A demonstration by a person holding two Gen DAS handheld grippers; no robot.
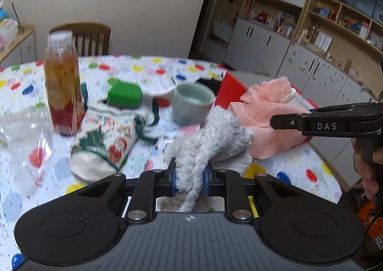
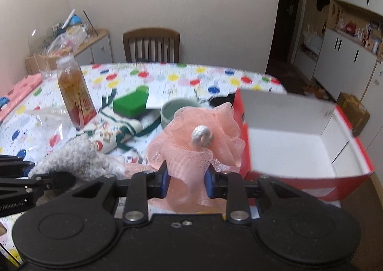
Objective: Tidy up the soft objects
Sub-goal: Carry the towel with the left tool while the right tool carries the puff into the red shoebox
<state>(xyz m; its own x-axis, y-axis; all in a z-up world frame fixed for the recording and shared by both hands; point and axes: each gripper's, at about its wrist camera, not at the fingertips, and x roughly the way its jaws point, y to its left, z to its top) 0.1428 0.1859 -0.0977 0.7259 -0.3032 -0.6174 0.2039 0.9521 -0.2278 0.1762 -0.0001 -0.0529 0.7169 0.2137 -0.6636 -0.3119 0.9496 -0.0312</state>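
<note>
My left gripper [image 1: 190, 178] is shut on a fluffy white-grey cloth [image 1: 215, 138] and holds it above the table. My right gripper [image 2: 186, 181] is shut on a pink mesh bath pouf [image 2: 198, 144] with a white rope knot, held up just left of the open red and white box [image 2: 311, 148]. The pouf also shows in the left wrist view [image 1: 270, 112], with the right gripper's body beside it. The cloth shows at the lower left of the right wrist view [image 2: 79, 156]. A Christmas stocking [image 1: 105, 141] lies on the table.
On the polka-dot tablecloth [image 1: 143, 69] stand a tea bottle [image 1: 63, 84], a green sponge [image 1: 124, 95], a pale green cup [image 1: 191, 103] and clear plastic [image 1: 26, 132]. A wooden chair [image 2: 150, 43] stands behind the table. Shelves and cabinets [image 1: 311, 43] line the right wall.
</note>
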